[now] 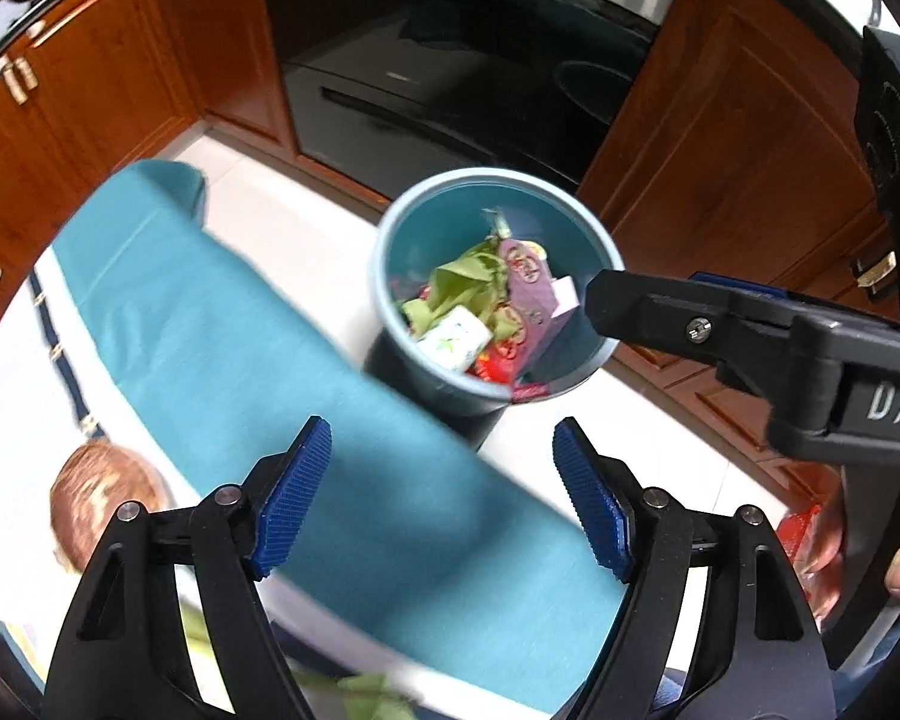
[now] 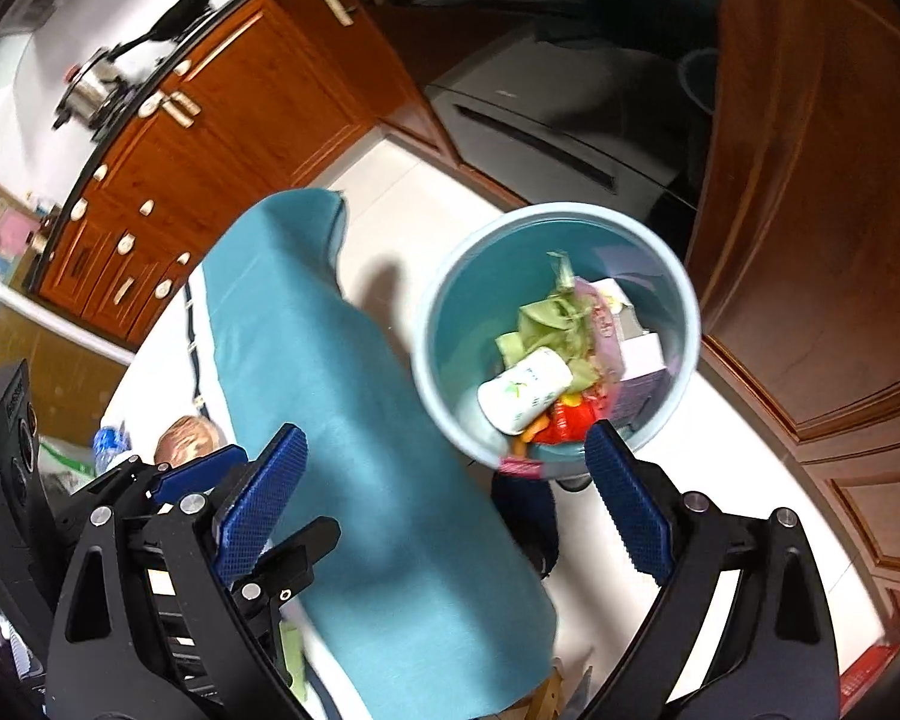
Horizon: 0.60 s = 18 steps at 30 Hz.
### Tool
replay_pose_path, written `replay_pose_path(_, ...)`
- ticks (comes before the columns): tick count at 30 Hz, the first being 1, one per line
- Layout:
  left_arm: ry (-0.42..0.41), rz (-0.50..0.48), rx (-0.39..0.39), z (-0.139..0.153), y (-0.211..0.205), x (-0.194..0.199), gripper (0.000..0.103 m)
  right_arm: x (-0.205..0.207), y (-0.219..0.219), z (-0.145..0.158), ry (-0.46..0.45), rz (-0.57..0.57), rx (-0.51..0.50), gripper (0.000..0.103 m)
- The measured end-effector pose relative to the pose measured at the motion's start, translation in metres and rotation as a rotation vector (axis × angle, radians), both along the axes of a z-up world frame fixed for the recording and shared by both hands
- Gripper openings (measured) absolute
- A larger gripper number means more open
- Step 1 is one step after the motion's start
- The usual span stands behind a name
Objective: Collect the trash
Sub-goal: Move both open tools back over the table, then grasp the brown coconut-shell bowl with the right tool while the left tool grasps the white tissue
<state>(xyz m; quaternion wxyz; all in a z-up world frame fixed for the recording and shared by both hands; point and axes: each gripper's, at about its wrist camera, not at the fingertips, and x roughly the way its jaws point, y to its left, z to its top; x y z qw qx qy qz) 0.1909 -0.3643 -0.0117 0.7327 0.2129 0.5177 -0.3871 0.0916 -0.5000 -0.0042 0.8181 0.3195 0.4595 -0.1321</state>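
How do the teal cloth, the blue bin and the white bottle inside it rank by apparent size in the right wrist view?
1. teal cloth, though it lies nearer the camera
2. blue bin
3. white bottle

Smooth plastic bin (image 1: pixel 594 360), matt teal cloth (image 1: pixel 282 360), glossy wooden cabinets (image 1: pixel 720 138).

light: bright indoor | blur: motion smear on teal cloth (image 1: pixel 306 360) | edges: fisheye bending, dark corners
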Motion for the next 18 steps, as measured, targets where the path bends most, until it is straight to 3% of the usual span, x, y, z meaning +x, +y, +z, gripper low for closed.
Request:
replay_pose_path(9,-0.025,0.101,-0.022,0.012,0.084,0.012,0.078,0.021,0.068,0.021,0.005,0.122,-0.033,0.090)
replay_pose_path(12,-0.038,0.151,-0.031,0.014,0.115,0.020,0.087,0.033,0.093,0.023,0.015,0.168,-0.039,0.090)
replay_pose_path(18,-0.059,0.252,-0.032,0.008,0.183,0.039,0.090,0.060,0.141,0.020,0.043,0.259,-0.050,0.090)
